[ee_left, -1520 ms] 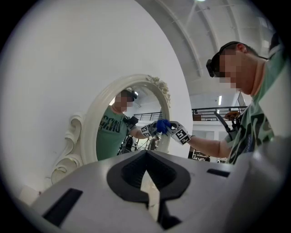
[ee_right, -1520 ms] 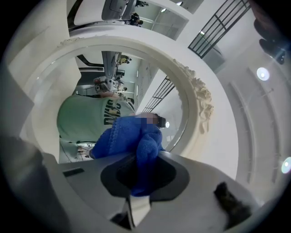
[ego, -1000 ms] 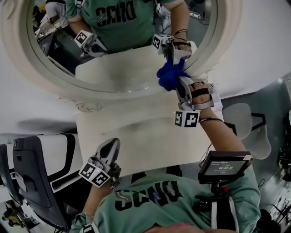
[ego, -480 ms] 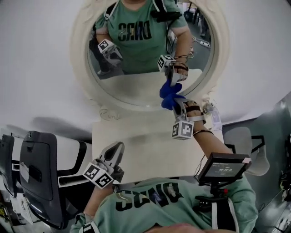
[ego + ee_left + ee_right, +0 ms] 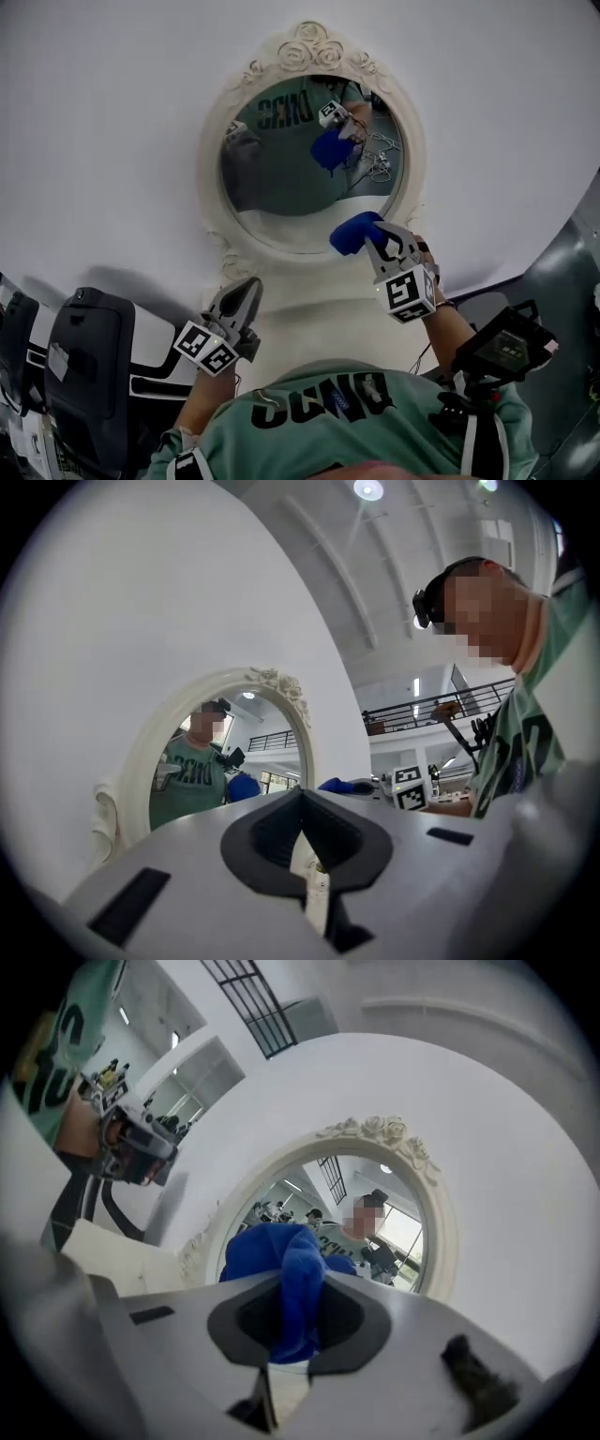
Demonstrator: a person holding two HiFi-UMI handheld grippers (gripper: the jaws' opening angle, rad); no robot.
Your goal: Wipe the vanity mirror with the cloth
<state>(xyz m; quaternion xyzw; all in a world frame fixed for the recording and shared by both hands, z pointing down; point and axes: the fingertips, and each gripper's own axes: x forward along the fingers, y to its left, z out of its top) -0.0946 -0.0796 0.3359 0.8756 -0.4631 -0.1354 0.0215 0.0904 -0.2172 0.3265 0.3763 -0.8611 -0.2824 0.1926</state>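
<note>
The oval vanity mirror (image 5: 281, 183) in its white carved frame (image 5: 309, 47) hangs on the wall ahead. My right gripper (image 5: 372, 236) is shut on a bunched blue cloth (image 5: 349, 234) and holds it in front of the frame's lower right rim. The cloth's reflection (image 5: 330, 148) sits well apart from it, so the cloth is off the glass. In the right gripper view the cloth (image 5: 267, 1246) fills the jaws of the right gripper (image 5: 298, 1283), with the mirror (image 5: 314, 1190) beyond. My left gripper (image 5: 244, 289) hovers low over the table, shut and empty, and the left gripper view looks past the left gripper (image 5: 302, 797) to the mirror (image 5: 197, 761).
A white vanity tabletop (image 5: 309, 323) lies under the mirror against the white wall. A dark chair (image 5: 84, 361) stands at the lower left. A small screen device (image 5: 506, 347) hangs at the person's right side. Grey floor shows at the far right.
The head view has tilted up and the whole mirror now shows. My right gripper and the cloth have come off the lower glass, where cloth and reflection met. The left gripper has barely moved.
</note>
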